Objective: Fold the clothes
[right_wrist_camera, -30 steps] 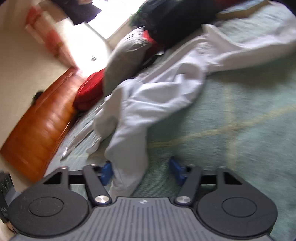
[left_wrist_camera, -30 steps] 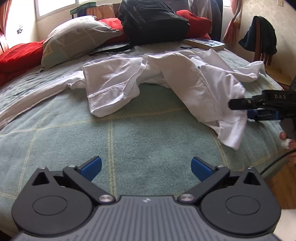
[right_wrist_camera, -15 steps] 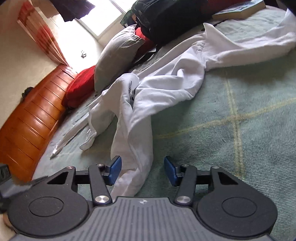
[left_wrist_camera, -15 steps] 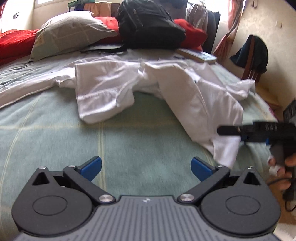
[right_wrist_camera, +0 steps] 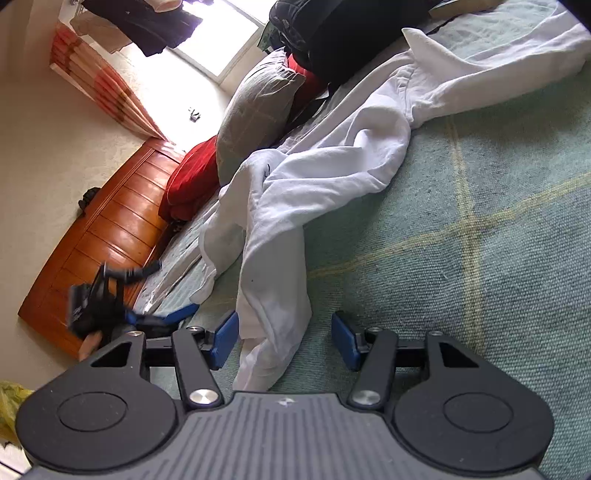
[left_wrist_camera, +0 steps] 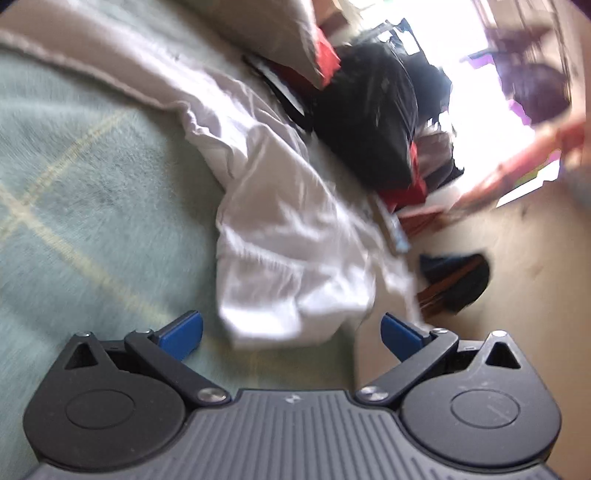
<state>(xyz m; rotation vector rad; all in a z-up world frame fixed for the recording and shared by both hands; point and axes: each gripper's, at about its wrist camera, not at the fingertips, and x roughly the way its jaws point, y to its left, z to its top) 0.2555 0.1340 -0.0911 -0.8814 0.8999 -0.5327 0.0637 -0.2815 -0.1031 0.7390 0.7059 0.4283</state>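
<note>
A crumpled white shirt [right_wrist_camera: 332, 166] lies across the green checked bedcover [right_wrist_camera: 480, 258]. Its narrow end runs down between the blue pads of my right gripper [right_wrist_camera: 284, 339]. Those jaws are opening: the left pad is close beside the cloth, the right pad well apart from it. In the blurred, tilted left wrist view, a fold of the shirt [left_wrist_camera: 288, 258] ends just ahead of my left gripper [left_wrist_camera: 291, 336], which is open with nothing pressed between its pads. The left gripper [right_wrist_camera: 173, 291] also shows in the right wrist view, held by a hand at the bed's left edge.
A grey pillow [right_wrist_camera: 258, 110], a red pillow [right_wrist_camera: 188, 181] and a black backpack [right_wrist_camera: 332, 29] crowd the head of the bed. A wooden headboard [right_wrist_camera: 92, 240] runs along the left. Beyond the bed's edge stands a chair with a dark garment [left_wrist_camera: 454, 280].
The left gripper has rolled hard and swung toward the shirt, so its view is tilted and blurred. It now appears in the right wrist view. The right gripper stays over the shirt's end, its jaws slightly wider.
</note>
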